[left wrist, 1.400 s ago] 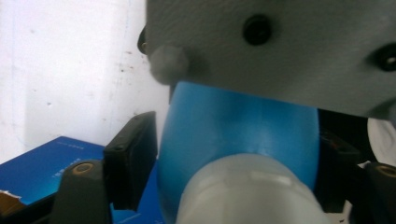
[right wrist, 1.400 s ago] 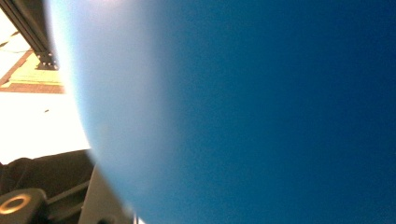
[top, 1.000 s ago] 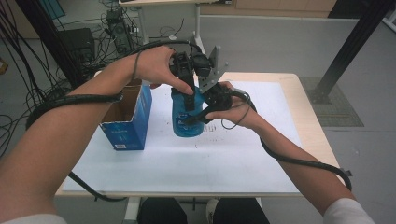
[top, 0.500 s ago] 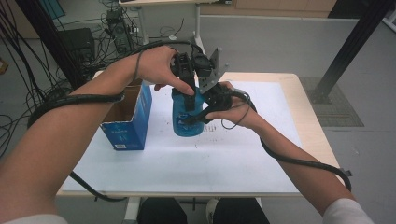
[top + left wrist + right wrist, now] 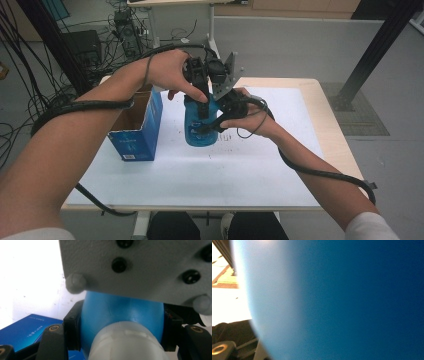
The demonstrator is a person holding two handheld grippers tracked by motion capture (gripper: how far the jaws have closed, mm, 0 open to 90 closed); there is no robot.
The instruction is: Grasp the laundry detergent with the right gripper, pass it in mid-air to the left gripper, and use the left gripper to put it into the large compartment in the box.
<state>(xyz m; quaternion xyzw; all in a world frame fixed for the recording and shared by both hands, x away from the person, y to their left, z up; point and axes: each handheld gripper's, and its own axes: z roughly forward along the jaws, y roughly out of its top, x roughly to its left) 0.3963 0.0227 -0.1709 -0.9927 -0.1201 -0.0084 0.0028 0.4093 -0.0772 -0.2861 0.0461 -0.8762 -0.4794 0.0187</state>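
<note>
The blue bottle (image 5: 200,127) stands upright near the middle of the bench (image 5: 260,175), its long axis vertical, base on the white surface. The left claw (image 5: 202,92) comes down from above and is clamped on the white cap (image 5: 127,342) at the bottle's top; in the left gripper view the black jaws sit against both sides of the cap and neck. The right claw (image 5: 212,122) approaches level from the bottle's right and is closed on the bottle body, which lies hard against the lens in the right gripper view.

Judgement: the coming move is a turn of the cap about the vertical axis, with the right claw bracing the body. Both hands are at the bottle; the left hand is the working one.

Clearances: the open blue carton (image 5: 137,127) stands just beside the bottle on its left. Bare bench lies in front and to the right, and every edge is well apart from the bottle.
</note>
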